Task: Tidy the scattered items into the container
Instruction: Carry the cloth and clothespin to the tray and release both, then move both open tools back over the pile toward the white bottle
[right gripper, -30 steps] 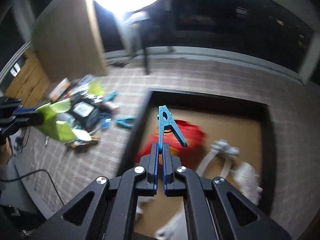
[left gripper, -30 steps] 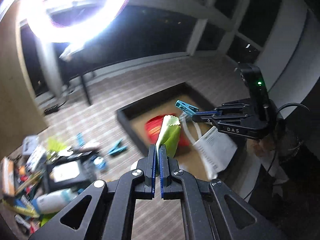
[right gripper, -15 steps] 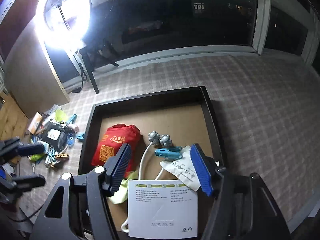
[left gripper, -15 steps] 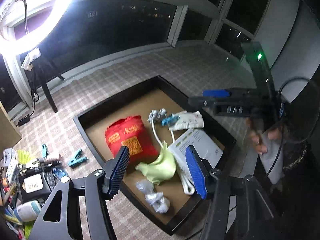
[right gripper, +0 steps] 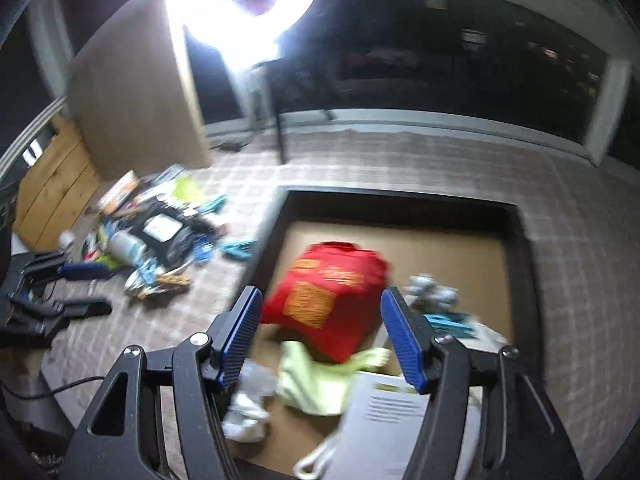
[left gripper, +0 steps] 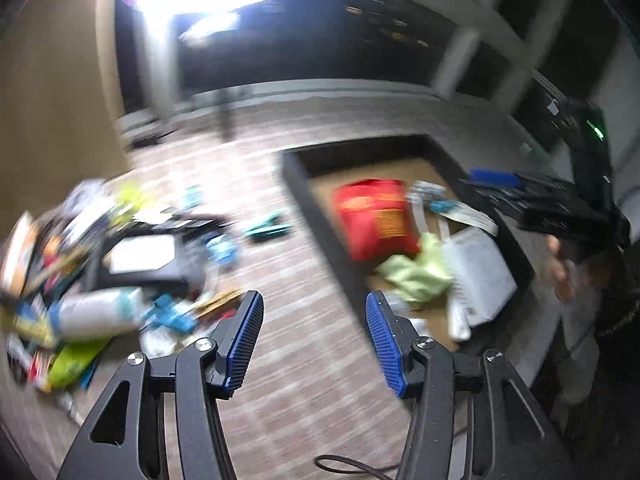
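Observation:
The black tray (right gripper: 400,204) with a brown floor holds a red bag (right gripper: 332,292), a pale green cloth (right gripper: 316,376), a blue clip (right gripper: 448,322) and a white sheet (right gripper: 384,412). My right gripper (right gripper: 322,336) hangs open over the tray's near part, nothing between its pads. My left gripper (left gripper: 314,344) is over the carpet beside the tray's left wall (left gripper: 316,216); its jaws are closing with nothing between them. The scattered pile (left gripper: 120,248) lies to its left, blurred. A teal clip (left gripper: 266,229) rests on the carpet between pile and tray.
A bright ring lamp on a stand (right gripper: 244,4) and a wooden panel (right gripper: 136,104) stand behind the pile. A white bottle (left gripper: 96,312) lies at the pile's near side. A cable (left gripper: 348,464) runs on the floor under my left gripper. A hand (left gripper: 560,268) holds the right gripper.
Both grippers were shut, the left on the green cloth, the right on the blue clip; both have opened and those items now lie in the tray. The left view has swung toward the pile.

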Demonstrator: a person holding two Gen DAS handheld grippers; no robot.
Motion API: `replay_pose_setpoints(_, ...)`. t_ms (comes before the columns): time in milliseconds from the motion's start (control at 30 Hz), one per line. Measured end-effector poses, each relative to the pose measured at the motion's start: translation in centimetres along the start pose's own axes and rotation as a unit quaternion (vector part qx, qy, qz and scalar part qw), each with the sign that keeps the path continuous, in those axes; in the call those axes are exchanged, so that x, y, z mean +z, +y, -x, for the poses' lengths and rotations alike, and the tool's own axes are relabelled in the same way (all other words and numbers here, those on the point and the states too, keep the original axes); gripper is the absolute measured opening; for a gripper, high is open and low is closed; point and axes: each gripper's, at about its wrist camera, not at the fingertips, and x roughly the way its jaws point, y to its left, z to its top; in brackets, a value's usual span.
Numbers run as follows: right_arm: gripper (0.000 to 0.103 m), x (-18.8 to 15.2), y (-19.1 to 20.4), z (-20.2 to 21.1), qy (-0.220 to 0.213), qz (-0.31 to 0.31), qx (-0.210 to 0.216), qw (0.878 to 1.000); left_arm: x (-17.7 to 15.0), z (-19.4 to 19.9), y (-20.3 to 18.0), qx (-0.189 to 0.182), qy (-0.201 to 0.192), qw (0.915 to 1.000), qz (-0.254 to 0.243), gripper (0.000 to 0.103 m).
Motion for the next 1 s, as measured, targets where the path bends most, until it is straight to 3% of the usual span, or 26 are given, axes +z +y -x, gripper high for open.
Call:
replay_pose_setpoints(133, 0.061, 1.2, 3.6, -1.8, 0.013, 0.032, 0.042, 0.999, -2.4, 1.4, 6.1, 0.025, -0.017, 0.9928, 0.116, 0.05)
replay_pose_setpoints(300, 0.061, 2.9, 8.8, -4.3, 0.027, 0.075, 0.099, 0.992, -6.1, 2.2, 12.8, 0.055, -0.037, 0.9632, 0.26, 0.048)
replay_pose_setpoints(433, 0.059, 4.1, 14.7, -6.7, 0.043, 0.142, 0.126, 0.981, -8.1, 2.1, 15.8, 0.07, -0.043, 0.9442, 0.319, 0.048)
replay_pose_setpoints(567, 0.042, 4.9, 19.4, -9.4, 0.069, 0.184, 0.165, 0.966, -9.1, 1.6, 17.5, 0.08, -0.041, 0.9302, 0.356, 0.043)
replay_pose_setpoints(700, 0.032, 5.4, 23.8, -12.9, 0.108, 0.224, 0.194, 0.949, -9.1, 1.0, 18.5, 0.075, -0.039, 0.9251, 0.37, 0.039)
replay_pose_setpoints(833, 0.03, 5.9, 26.6, -16.5, 0.143, 0.231, 0.218, 0.938, -8.6, 0.2, 18.9, 0.073, -0.041, 0.9281, 0.363, 0.038)
replay_pose_setpoints(1000, 0.028, 6.4, 29.3, -20.3, 0.179, 0.227, 0.249, 0.924, -8.3, -1.0, 20.0, 0.057, -0.037, 0.9248, 0.374, 0.037)
